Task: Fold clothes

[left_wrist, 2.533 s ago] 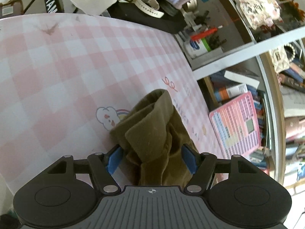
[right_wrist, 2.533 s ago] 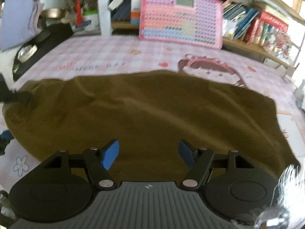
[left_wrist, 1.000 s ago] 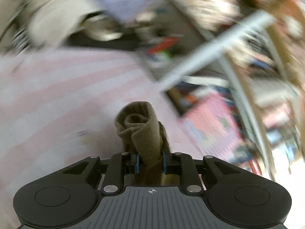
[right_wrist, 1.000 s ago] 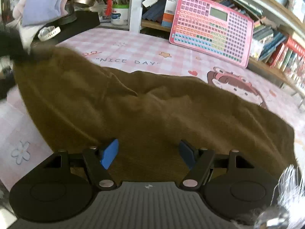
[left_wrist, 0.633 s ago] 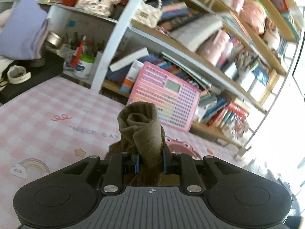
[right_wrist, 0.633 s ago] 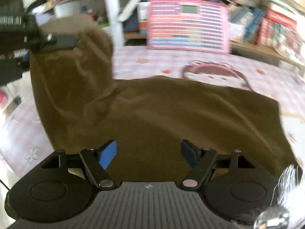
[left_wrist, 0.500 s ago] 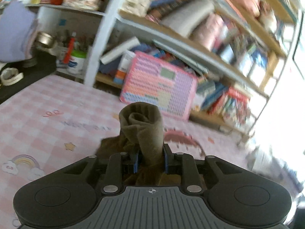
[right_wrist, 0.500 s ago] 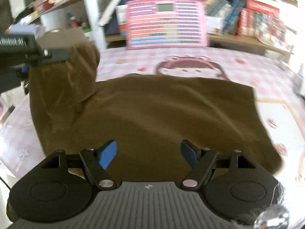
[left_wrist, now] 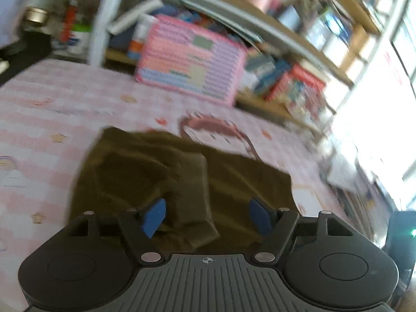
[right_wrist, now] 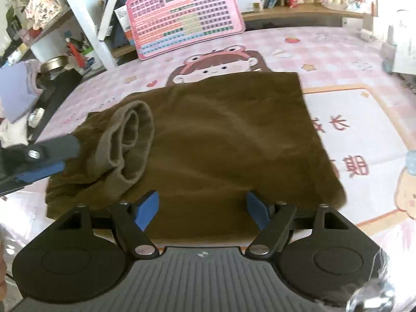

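The left tool [left_wrist: 206, 214], which a moment ago pinched a bunched sleeve of the olive-brown knit garment [right_wrist: 234, 140], now stands open, the sleeve dropped across the body; the right tool [right_wrist: 202, 206] hovers open over the near hem. The first fold looks laid, with smoothing and further folds likely ahead. The garment lies on a pink checked cartoon-print desk [right_wrist: 351, 52], before cluttered bookshelves [left_wrist: 260, 7] and a pink calculator board [right_wrist: 182, 13].

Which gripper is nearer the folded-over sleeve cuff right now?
Left. The left gripper is open right at the sleeve cuff, its fingers on either side. The right gripper hovers open over the brown garment's near edge.
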`<action>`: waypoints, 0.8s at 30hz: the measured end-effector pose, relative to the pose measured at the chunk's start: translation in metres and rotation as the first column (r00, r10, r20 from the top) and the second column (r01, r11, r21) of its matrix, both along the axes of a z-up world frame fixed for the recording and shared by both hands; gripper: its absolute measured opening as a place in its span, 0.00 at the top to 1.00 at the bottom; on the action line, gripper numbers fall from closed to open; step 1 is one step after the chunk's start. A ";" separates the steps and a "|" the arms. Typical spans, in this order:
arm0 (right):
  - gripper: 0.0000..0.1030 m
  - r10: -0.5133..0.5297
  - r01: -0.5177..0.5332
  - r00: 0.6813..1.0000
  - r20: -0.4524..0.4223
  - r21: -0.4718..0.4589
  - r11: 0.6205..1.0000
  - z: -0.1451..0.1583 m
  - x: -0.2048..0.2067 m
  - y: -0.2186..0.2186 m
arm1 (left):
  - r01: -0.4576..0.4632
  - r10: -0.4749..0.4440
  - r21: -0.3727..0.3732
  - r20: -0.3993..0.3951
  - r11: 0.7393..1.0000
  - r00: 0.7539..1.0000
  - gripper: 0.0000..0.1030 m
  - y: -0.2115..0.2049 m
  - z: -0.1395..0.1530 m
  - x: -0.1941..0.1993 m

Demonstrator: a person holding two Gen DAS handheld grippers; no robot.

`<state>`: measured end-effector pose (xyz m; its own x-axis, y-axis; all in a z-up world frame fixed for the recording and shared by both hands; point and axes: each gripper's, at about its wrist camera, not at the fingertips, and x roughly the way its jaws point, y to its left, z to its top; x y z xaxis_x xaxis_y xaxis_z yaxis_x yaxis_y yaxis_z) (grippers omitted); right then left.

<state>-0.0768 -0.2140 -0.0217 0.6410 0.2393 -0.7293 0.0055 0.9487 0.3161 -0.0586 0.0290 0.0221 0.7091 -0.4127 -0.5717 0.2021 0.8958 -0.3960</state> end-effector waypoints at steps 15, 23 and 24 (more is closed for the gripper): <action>0.27 0.111 -0.113 0.994 0.019 0.087 0.990 0.013 0.022 0.010 | -0.339 0.342 0.092 -0.016 0.936 0.940 0.26 0.045 0.001 -0.024; 0.22 0.154 -0.152 0.988 0.000 0.180 0.972 0.018 0.040 0.017 | -0.356 0.361 0.106 -0.027 0.928 0.932 0.26 0.046 0.000 -0.028; 0.21 0.163 -0.159 0.987 -0.009 0.190 0.969 0.017 0.044 0.021 | -0.360 0.365 0.105 -0.029 0.927 0.931 0.25 0.047 -0.001 -0.030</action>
